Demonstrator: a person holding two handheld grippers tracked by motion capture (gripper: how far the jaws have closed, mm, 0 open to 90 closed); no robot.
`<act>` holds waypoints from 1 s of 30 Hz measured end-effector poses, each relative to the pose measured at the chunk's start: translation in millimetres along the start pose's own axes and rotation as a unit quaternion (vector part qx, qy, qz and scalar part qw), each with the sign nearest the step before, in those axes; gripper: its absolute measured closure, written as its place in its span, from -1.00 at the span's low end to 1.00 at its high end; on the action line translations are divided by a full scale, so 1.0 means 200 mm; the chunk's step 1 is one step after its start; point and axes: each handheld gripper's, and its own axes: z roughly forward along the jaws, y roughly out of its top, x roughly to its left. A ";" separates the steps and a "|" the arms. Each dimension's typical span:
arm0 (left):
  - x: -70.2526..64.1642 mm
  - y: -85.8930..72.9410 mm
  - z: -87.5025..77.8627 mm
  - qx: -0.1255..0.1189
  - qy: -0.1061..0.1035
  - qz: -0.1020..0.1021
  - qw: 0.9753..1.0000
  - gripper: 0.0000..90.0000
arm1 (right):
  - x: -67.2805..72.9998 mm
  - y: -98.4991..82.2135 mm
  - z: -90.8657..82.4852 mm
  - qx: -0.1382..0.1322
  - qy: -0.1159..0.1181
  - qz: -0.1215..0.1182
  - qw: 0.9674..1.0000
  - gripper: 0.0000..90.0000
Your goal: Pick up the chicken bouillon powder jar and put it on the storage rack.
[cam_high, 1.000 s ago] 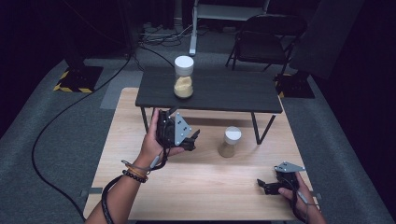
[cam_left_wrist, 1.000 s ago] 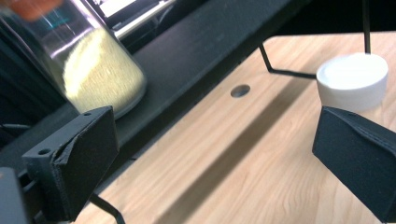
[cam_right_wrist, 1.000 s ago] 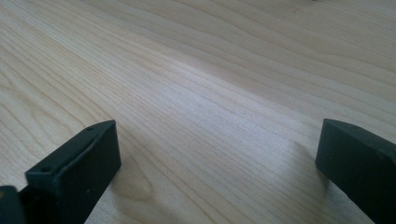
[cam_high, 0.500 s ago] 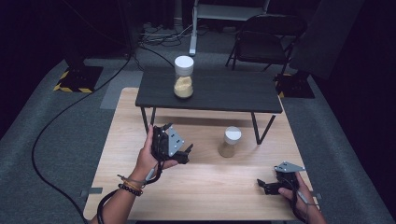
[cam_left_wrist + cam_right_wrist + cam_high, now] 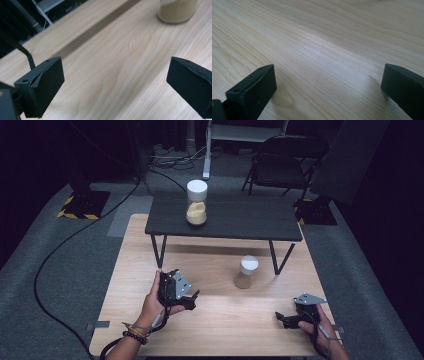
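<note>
On the light wooden tabletop, toward its right half and just in front of the low black side table, stands a small clear jar with a white lid and tan granular fill. A taller matching jar sits on the black table's left part.

Left gripper hovers left of the small jar, jaws spread wide, nothing between them; its own view shows the jar base ahead at upper right. Right gripper rests low near the front right corner, jaws also wide and empty.

Judgement: early stage. Small jar not yet grasped; approach, closing and transfer all remain.

Clearance: bare wood between left gripper and jar. Black table's leg stands near the jar's right; front edge lies close to right gripper.
</note>
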 end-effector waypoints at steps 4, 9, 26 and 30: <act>0.00 -0.03 0.00 0.017 -0.003 -0.003 1.000 -0.97 | 0.00 0.00 0.00 0.000 0.000 0.000 1.000 -1.00; 0.00 -0.07 0.01 0.040 -0.005 -0.007 0.999 -0.97 | 0.00 0.00 0.00 0.000 0.000 0.000 1.000 -1.00; 0.13 -0.19 0.00 0.096 -0.027 -0.080 0.992 -0.96 | 0.00 0.00 0.00 0.000 0.000 0.000 1.000 -1.00; 0.18 -0.21 0.00 0.108 -0.039 -0.108 0.988 -0.96 | 0.00 0.00 0.00 0.001 0.000 0.000 1.000 -1.00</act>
